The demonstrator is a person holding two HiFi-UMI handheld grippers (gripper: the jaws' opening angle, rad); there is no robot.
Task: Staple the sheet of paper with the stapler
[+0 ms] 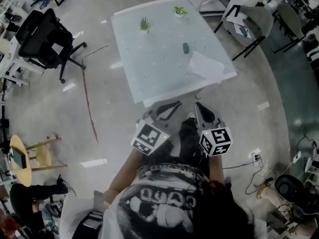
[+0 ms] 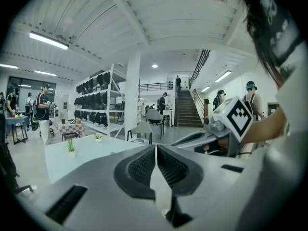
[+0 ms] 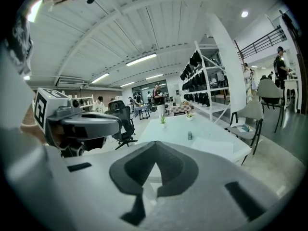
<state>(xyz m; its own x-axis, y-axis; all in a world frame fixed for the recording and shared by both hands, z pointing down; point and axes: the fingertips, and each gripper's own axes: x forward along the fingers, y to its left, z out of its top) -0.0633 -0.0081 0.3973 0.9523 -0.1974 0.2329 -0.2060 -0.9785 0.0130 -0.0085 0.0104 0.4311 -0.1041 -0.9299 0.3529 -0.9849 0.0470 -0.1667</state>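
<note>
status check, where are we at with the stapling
Left gripper shut, empty; right gripper shut, empty. Stapler and sheet of paper lie untouched on the table, ahead of both grippers. Nothing seen blocking the approach.

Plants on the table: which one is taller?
The spiky plant, on the left in the head view: its thin leaves stand up tall. The bushy plant, nearer the table's far edge, is low.

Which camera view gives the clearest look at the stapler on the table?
The head view: the stapler lies unobstructed on the table, beside the sheet of paper. The right gripper view shows it only as a small distant shape. The left gripper view does not show it.
</note>
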